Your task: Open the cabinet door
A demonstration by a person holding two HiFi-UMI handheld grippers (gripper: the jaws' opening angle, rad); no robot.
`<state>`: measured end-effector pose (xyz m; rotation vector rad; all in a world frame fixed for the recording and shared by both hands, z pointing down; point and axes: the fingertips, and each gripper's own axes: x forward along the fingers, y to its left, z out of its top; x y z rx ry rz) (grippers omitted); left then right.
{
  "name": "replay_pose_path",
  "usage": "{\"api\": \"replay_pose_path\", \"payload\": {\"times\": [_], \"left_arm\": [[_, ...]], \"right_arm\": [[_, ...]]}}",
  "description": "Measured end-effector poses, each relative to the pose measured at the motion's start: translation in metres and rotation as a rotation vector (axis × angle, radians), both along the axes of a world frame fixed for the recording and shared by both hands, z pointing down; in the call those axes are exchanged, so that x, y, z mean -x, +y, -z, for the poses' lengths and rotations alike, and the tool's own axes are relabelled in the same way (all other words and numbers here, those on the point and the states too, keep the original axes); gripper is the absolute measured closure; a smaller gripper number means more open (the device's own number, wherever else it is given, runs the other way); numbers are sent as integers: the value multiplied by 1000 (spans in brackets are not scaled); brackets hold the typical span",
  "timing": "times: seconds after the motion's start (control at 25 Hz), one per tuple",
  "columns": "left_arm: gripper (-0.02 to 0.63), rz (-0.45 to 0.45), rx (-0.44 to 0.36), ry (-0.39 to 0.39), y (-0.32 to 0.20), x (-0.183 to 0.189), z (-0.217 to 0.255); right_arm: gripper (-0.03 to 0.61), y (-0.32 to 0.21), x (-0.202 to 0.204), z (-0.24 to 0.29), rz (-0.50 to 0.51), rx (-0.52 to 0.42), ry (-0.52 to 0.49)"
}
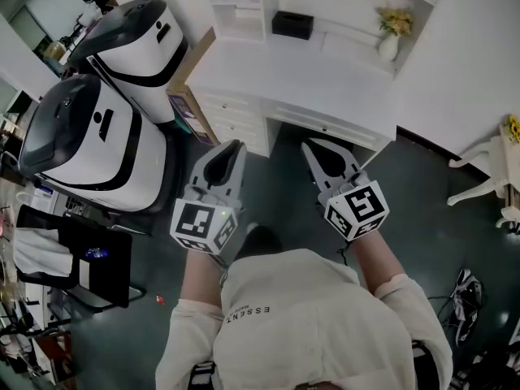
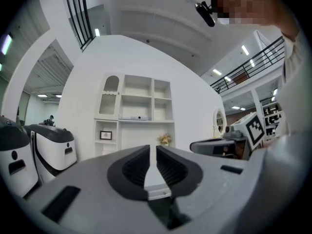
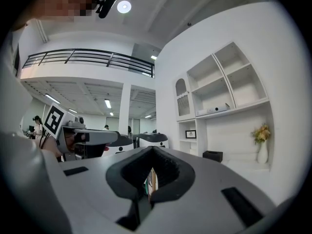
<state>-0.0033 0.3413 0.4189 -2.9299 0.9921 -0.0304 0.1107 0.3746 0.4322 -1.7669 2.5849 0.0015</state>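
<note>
A white cabinet unit [image 1: 325,80] with a desk top, drawers [image 1: 231,119] and open shelves stands ahead of me. Its arched lattice door shows at the upper left of the shelves in the left gripper view [image 2: 110,95] and again in the right gripper view [image 3: 181,99]. I hold both grippers level, side by side, short of the desk's front edge and touching nothing. My left gripper [image 1: 235,145] [image 2: 152,147] is shut and empty. My right gripper [image 1: 309,145] [image 3: 152,151] has its tips together with nothing between them.
Two large white-and-black machines [image 1: 89,136] [image 1: 134,43] stand at the left, a black chair [image 1: 81,254] below them. On the desk are a black box [image 1: 292,24] and a vase of yellow flowers [image 1: 390,35]. A white chair [image 1: 487,173] is at the right.
</note>
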Motion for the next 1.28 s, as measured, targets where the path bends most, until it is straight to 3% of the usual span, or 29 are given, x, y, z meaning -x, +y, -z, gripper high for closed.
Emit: {"api": "replay_pose_path", "payload": {"times": [0.04,0.12,0.24,0.56,1.28], "left_arm": [[575,15,-10,-4,-4,1,1],[447,44,-31,-7,-16,3,4],[396,72,-45,-7,-39,6,9],[396,16,-78,-45,-139,0,14],[397,-197,-115,-8,-426,4,66]], "right_arm": [[565,-3,0,0,2,-1,-1],[565,-10,0,-1,6,-2,1],[565,-25,-1,-3,2,2,-4],[565,-113,-4,4,-57,-16,7],[565,-393,2,53,-247,-44,36]]}}
